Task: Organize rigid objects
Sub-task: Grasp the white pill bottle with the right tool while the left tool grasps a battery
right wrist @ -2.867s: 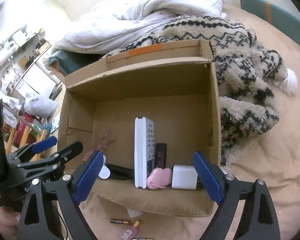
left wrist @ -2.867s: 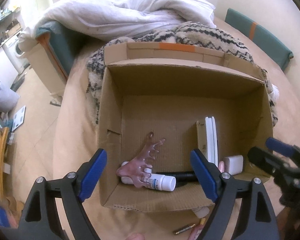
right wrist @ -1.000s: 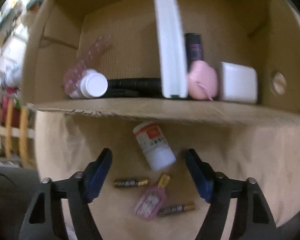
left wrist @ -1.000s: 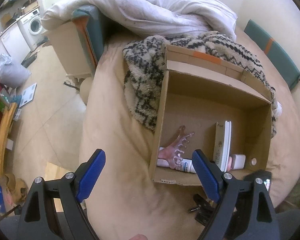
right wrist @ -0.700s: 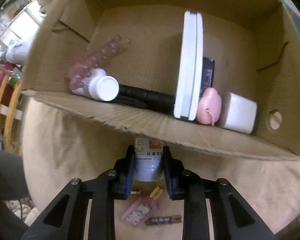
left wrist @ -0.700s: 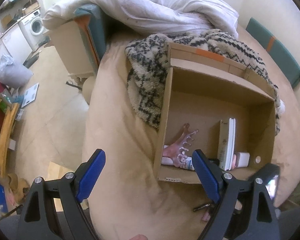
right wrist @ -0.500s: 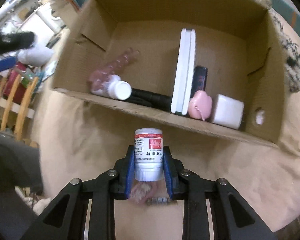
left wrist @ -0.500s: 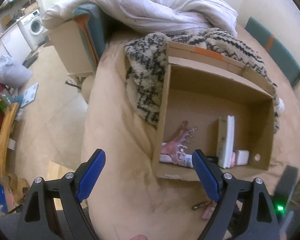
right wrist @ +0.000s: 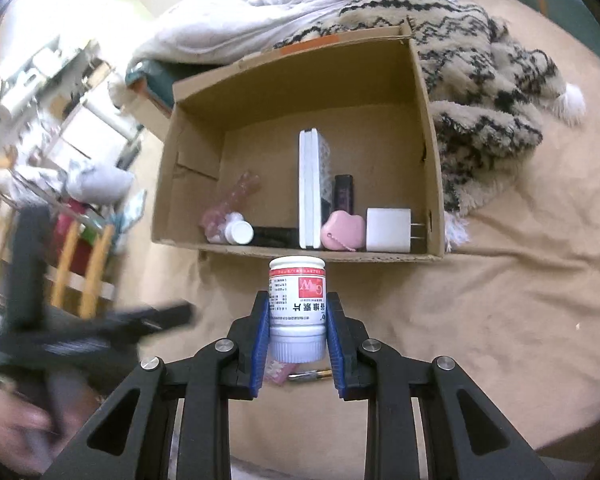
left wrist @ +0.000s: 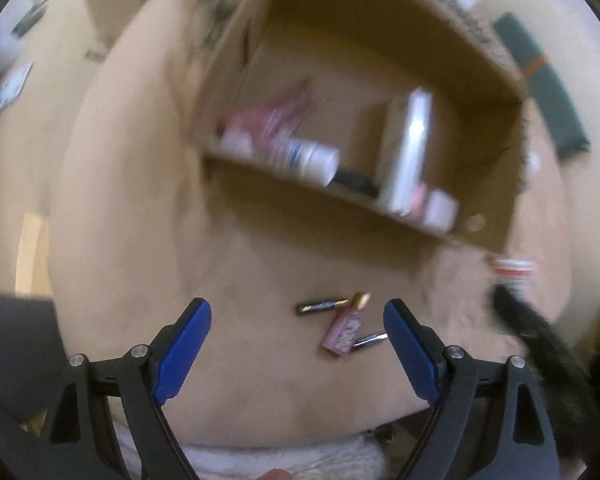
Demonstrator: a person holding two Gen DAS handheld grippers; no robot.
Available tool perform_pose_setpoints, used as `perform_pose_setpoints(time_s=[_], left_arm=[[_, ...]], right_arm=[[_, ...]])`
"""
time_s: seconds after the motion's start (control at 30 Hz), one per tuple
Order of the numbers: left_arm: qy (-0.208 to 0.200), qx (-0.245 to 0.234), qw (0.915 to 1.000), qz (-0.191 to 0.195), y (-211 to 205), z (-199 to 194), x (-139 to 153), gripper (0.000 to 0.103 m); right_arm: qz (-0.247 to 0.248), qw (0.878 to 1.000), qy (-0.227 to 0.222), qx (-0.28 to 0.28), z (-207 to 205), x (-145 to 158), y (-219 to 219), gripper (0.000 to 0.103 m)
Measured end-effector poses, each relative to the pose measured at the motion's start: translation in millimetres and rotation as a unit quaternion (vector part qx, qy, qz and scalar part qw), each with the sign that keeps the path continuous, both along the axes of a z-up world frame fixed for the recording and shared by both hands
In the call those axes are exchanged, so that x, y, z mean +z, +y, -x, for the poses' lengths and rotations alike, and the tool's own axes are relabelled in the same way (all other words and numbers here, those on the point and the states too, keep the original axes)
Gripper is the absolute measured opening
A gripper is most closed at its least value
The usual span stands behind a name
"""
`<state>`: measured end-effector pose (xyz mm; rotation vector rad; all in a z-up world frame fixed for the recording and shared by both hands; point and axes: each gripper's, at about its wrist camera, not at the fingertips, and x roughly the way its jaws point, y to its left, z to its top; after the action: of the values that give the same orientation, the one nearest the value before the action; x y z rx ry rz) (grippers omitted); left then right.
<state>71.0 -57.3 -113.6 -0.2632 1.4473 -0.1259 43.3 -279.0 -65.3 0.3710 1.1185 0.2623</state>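
My right gripper (right wrist: 298, 316) is shut on a white pill bottle (right wrist: 297, 308) with a red label, held upside down above the bed in front of the cardboard box (right wrist: 430, 148). The box holds a white remote (right wrist: 309, 188), a pink hair claw (right wrist: 236, 200), a white tube (right wrist: 239, 233), a pink case (right wrist: 342, 230) and a white charger (right wrist: 388, 230). My left gripper (left wrist: 296, 344) is open and empty, low over a pink mini bottle (left wrist: 346, 326) and two batteries (left wrist: 320, 306) lying on the bed sheet. The pill bottle (left wrist: 514, 274) shows blurred in the left wrist view.
A patterned fuzzy blanket (right wrist: 484, 80) lies right of and behind the box, with a white duvet (right wrist: 284, 12) behind it. The bed edge drops off to the left toward floor clutter and a wooden chair (right wrist: 84, 264). A teal cushion (left wrist: 556, 112) lies at far right.
My right gripper closed on the pill bottle and lifted it off the bed in front of the box. My left gripper swung down and right toward the small items on the sheet.
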Motion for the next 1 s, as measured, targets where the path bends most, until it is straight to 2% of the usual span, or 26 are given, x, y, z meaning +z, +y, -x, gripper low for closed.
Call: perform_pose_setpoints(time_s=[0.13, 0.27, 0.53, 0.7, 0.87, 1.0], left_arm=[[0.039, 0.012, 0.999, -0.016, -15.0, -0.9, -36.5, 0.08], [0.057, 0.019, 0.9972, -0.045, -32.6, -11.2, -60.1, 0.077], [0.066, 0.007, 0.9916, -0.111, -63.1, -18.4, -73.3, 0.077], [0.058, 0.004, 0.9895, -0.132, -71.4, -16.3, -73.0, 0.077], [0.046, -0.012, 0.9889, -0.141, -82.4, -5.9, -68.1, 0.053], [0.045, -0.022, 0.9887, -0.141, -84.3, -5.0, -65.4, 0.042]], right_arm=[[-0.035, 0.999, 0.01, -0.017, 1.5, -1.3, -10.2, 0.028], [-0.056, 0.998, 0.015, -0.027, -0.6, -3.0, -15.0, 0.028], [-0.066, 0.997, -0.013, -0.023, -1.1, 13.6, -17.1, 0.028], [-0.07, 0.997, -0.015, -0.021, -3.4, 16.5, -17.1, 0.028], [-0.061, 0.998, -0.01, -0.019, -6.4, 13.2, -14.6, 0.028], [-0.048, 0.999, -0.003, -0.02, -9.0, 8.3, -12.6, 0.028]])
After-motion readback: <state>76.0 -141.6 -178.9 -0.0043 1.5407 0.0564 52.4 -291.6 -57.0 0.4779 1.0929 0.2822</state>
